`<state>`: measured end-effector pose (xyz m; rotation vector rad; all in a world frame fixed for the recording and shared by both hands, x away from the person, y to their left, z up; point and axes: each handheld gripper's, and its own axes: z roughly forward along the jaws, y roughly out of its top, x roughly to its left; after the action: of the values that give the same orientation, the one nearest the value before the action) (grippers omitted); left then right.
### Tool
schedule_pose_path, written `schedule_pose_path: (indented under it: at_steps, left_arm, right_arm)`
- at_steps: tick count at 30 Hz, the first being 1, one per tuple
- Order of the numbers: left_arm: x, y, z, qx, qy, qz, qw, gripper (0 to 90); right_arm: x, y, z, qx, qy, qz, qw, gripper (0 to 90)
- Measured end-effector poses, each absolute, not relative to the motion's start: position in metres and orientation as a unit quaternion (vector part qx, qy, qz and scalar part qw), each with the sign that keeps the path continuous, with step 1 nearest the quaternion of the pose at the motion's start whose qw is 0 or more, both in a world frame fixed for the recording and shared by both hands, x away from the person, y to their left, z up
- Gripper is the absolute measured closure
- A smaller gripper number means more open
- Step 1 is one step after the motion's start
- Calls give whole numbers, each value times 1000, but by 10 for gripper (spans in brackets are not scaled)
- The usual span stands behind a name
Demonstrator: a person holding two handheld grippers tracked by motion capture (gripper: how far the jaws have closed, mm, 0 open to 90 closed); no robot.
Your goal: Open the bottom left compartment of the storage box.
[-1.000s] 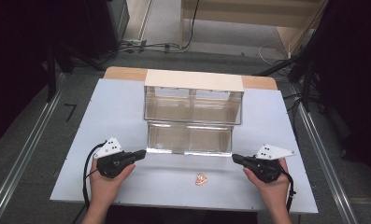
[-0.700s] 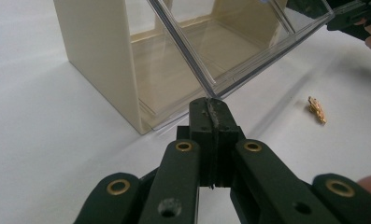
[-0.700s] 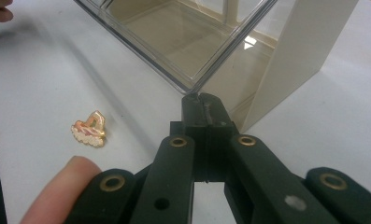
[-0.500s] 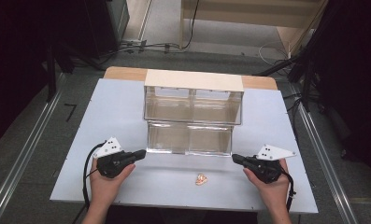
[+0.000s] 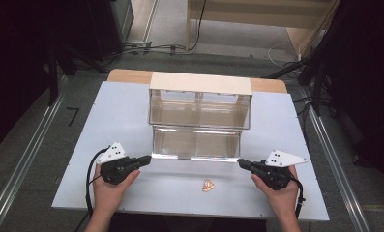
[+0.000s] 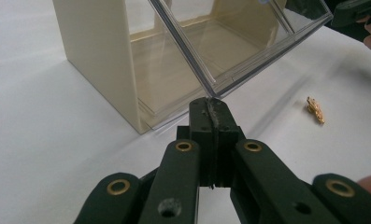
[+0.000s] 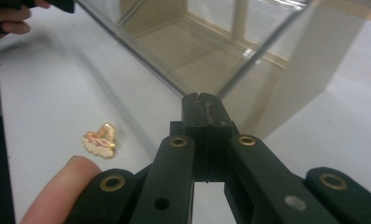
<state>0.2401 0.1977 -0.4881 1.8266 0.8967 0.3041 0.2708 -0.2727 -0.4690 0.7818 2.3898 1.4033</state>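
Where the white tabletop (image 5: 131,116) lies under the high view, a cream-framed storage cabinet with clear plastic drawers (image 5: 199,104) stands at its far middle, its lower clear drawer (image 5: 195,143) pulled out toward the person.

Left tool (image 5: 142,160): black, two-jawed, held in the person's left hand (image 5: 111,188); jaws pressed together with nothing between them, tips just at the drawer's near left corner. In the left gripper view the closed tips (image 6: 210,108) sit right below that clear corner edge; contact cannot be told.

Right tool (image 5: 243,163): black, held in the right hand (image 5: 279,193); jaws likewise pressed together and empty, tips (image 7: 203,103) at the drawer's near right corner.

Small gold and pink trinket (image 5: 208,185): lies flat on the tabletop in front of the drawer, between the two tools, apart from both.
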Motion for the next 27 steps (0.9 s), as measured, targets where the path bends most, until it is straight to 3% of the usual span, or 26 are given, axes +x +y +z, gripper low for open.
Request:
schedule_pose_path:
  at_steps: [27]
  left_arm:
    - [241, 200, -488, 758, 375, 124, 520, 900]
  right_arm:
    - [271, -273, -475, 269, 831, 466, 141, 882]
